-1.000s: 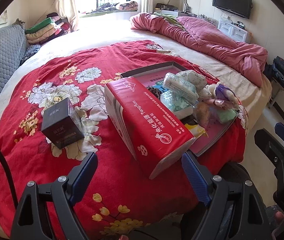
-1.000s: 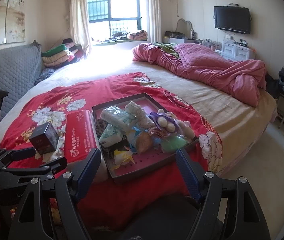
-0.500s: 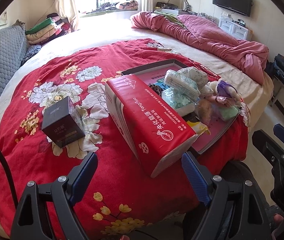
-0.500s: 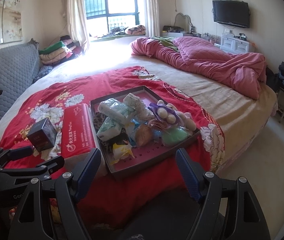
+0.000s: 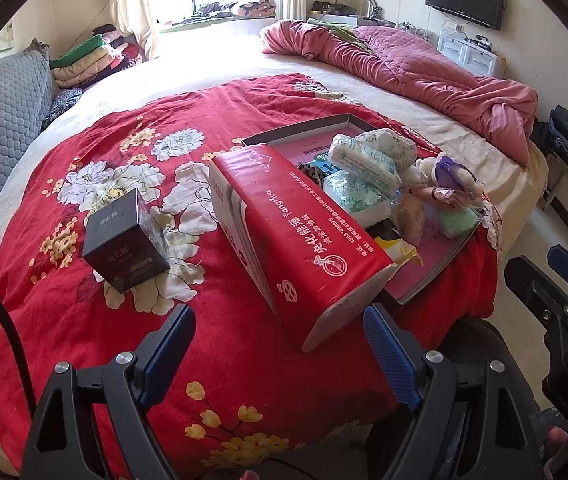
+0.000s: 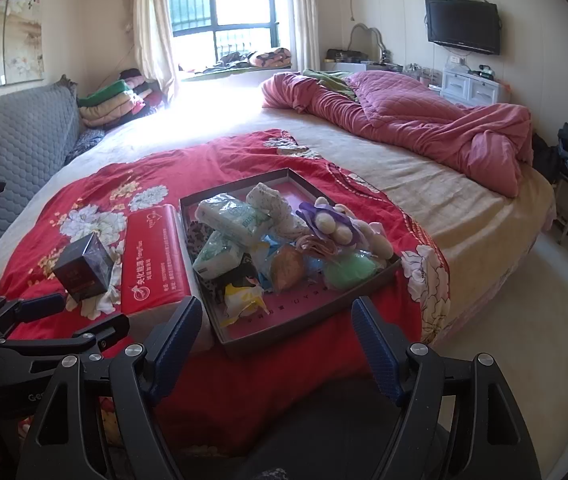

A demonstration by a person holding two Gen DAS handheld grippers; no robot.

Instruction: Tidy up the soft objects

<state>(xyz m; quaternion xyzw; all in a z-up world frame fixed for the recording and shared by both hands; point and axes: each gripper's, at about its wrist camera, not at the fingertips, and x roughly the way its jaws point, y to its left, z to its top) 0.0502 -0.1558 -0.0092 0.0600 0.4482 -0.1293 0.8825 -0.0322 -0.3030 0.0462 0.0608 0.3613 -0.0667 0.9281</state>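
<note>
A shallow dark tray (image 6: pixel 363 298) with a pink floor lies on the red floral blanket (image 5: pixel 132 160) near the bed's front edge. It holds several soft things: tissue packs (image 6: pixel 236 218), a purple and white plush toy (image 6: pixel 329 222), a green pouch (image 6: pixel 349 268) and a yellow packet (image 6: pixel 244 300). A long red tissue pack (image 5: pixel 299 232) lies along the tray's left side. A small black box (image 5: pixel 124 236) stands further left. My left gripper (image 5: pixel 280 344) hovers open just before the red pack's near end. My right gripper (image 6: pixel 276 328) hovers open before the tray's front edge. Both are empty.
A crumpled pink quilt (image 6: pixel 403 120) lies at the far right of the bed. A grey padded headboard (image 6: pixel 16 140) and folded blankets (image 6: pixel 120 100) are on the left. A television (image 6: pixel 461 26) hangs over white drawers on the right. Bare floor (image 6: pixel 523 320) runs along the bed's right side.
</note>
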